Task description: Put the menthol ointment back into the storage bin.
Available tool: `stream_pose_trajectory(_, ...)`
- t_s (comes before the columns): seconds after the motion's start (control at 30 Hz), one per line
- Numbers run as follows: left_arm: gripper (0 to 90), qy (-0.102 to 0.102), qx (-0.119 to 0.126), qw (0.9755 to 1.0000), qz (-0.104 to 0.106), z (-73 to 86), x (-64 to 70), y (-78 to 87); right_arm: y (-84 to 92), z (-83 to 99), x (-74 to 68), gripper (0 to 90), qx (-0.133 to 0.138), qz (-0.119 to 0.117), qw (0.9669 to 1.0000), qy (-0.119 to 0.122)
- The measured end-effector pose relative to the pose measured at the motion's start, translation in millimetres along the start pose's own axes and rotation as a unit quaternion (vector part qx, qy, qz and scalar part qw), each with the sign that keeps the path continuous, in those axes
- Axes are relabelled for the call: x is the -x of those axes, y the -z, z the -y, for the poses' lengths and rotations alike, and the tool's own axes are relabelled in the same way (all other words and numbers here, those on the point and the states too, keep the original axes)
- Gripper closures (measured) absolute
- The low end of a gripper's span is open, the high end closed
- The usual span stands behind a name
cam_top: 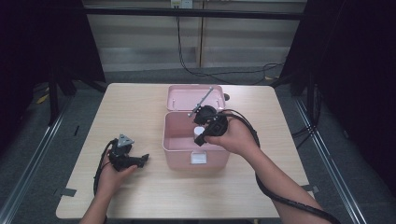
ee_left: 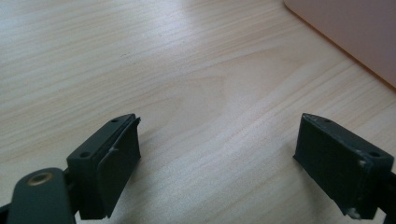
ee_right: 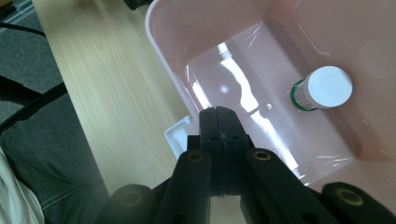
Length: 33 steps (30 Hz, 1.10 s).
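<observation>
A pink plastic box (cam_top: 173,140) stands open in the middle of the table, its lid (cam_top: 182,96) tipped back. Inside stands a small bottle with a white cap (ee_right: 328,87) and a green-edged label; the same bottle (cam_top: 199,131) shows as a white spot under my right hand. My right gripper (cam_top: 200,139) hangs over the box (ee_right: 163,28), pointing down into it. Its jaws are shut with nothing between them (ee_right: 218,116). My left gripper (cam_top: 144,158) rests on the table left of the box, jaws wide apart (ee_left: 217,140) over bare wood.
The wooden table (cam_top: 135,112) has free room on both sides of the box. A white latch (cam_top: 198,158) sits on the box's front wall. Black cables trail from both grippers, and more run across the grey floor behind the table.
</observation>
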<state>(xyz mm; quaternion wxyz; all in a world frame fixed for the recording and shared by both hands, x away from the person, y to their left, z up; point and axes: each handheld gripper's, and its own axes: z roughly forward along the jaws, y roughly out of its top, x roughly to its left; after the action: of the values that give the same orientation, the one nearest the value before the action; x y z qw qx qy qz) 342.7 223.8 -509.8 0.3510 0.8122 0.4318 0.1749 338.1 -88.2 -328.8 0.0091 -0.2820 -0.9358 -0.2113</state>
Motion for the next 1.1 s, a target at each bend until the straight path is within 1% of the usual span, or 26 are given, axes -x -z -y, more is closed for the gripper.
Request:
stream_pose_trajectory(0.07, 13.3, 0.0, 0.0, 1.0, 0.0, 0.0, 0.0, 0.0, 0.1, 0.8, -1.3, 90.0, 0.004, -0.003, 1.0, 0.0)
stream_pose_trajectory(0.1, 13.3, 0.0, 0.001, 1.0, 0.0, 0.1, 0.1, -0.2, 0.0, 1.3, -1.5, 90.0, 0.003, -0.002, 1.0, 0.004)
stream_pose_trajectory(0.13, 13.3, 0.0, 0.001, 1.0, 0.0, 0.1, 0.0, -0.2, 0.3, 1.6, -3.1, 90.0, 0.003, -0.003, 1.0, -0.002)
stream_pose_trajectory(0.2, 13.3, 0.0, 0.001, 1.0, 0.0, 0.1, 0.0, -0.2, -0.6, 2.5, -4.3, 90.0, 0.002, -0.004, 1.0, 0.006)
stream_pose_trajectory(0.23, 13.3, 0.0, 0.001, 1.0, 0.0, 0.1, 0.1, -0.2, -0.6, 2.6, -5.3, 90.0, 0.002, -0.006, 1.0, 0.004)
stream_pose_trajectory(0.43, 13.3, 0.0, 0.001, 1.0, 0.0, 0.1, 0.1, -0.2, -2.3, 4.6, -10.8, 90.0, 0.0, -0.015, 0.9998, 0.01)
stream_pose_trajectory(0.5, 13.3, 0.0, 0.001, 1.0, 0.0, 0.1, 0.1, -0.2, -3.0, 5.4, -12.1, 90.0, -0.002, -0.014, 0.9998, 0.011)
stream_pose_trajectory(0.53, 13.3, 0.0, 0.001, 1.0, 0.0, 0.1, 0.1, -0.2, -3.4, 6.0, -12.2, 90.0, -0.003, -0.016, 0.9998, 0.012)
stream_pose_trajectory(0.57, 13.3, 0.0, 0.001, 1.0, 0.0, 0.1, 0.1, -0.2, -4.3, 6.6, -12.3, 90.0, -0.004, -0.017, 0.9997, 0.019)
stream_pose_trajectory(0.63, 13.3, 0.0, 0.001, 1.0, 0.0, 0.1, 0.1, -0.2, -5.2, 7.7, -13.8, 90.0, -0.006, -0.02, 0.9997, 0.016)
stream_pose_trajectory(0.7, 13.3, 0.0, 0.001, 1.0, 0.0, 0.1, 0.1, -0.2, -7.5, 9.3, -14.9, 90.0, -0.009, -0.021, 0.9995, 0.022)
stream_pose_trajectory(0.73, 13.4, 0.0, 0.001, 1.0, -0.001, 0.1, 0.0, -0.2, -8.8, 10.1, -15.3, 90.0, -0.013, -0.024, 0.9994, 0.023)
stream_pose_trajectory(0.77, 13.4, 0.0, 0.001, 1.0, -0.001, 0.1, 0.0, -0.2, -10.4, 11.0, -15.8, 90.0, -0.015, -0.021, 0.9994, 0.023)
stream_pose_trajectory(0.8, 13.4, 0.0, 0.001, 1.0, -0.001, 0.1, 0.1, -0.2, -11.8, 11.7, -16.2, 90.0, -0.017, -0.024, 0.9994, 0.02)
stream_pose_trajectory(0.83, 13.4, 0.0, 0.001, 1.0, -0.001, 0.1, 0.1, -0.2, -13.3, 12.8, -15.5, 90.0, -0.018, -0.023, 0.9992, 0.026)
stream_pose_trajectory(0.87, 13.4, 0.0, 0.001, 1.0, -0.001, 0.1, 0.1, -0.2, -14.2, 13.4, -16.1, 90.0, -0.02, -0.022, 0.9993, 0.023)
stream_pose_trajectory(0.9, 13.4, 0.0, 0.001, 1.0, -0.001, 0.1, 0.1, -0.2, -15.6, 14.4, -15.5, 90.0, -0.019, -0.025, 0.9992, 0.027)
stream_pose_trajectory(1.0, 13.4, 0.0, 0.002, 1.0, -0.001, 0.1, 0.0, -0.2, -17.4, 16.2, -17.3, 90.0, -0.019, -0.026, 0.9991, 0.028)
stream_pose_trajectory(1.03, 13.4, 0.0, 0.002, 1.0, -0.001, 0.1, 0.0, -0.2, -18.5, 16.9, -17.7, 90.0, -0.017, -0.024, 0.9991, 0.03)
stream_pose_trajectory(1.1, 13.4, 0.0, 0.001, 1.0, -0.001, 0.1, 0.0, -0.2, -21.4, 18.0, -18.4, 90.0, -0.025, -0.022, 0.9988, 0.036)
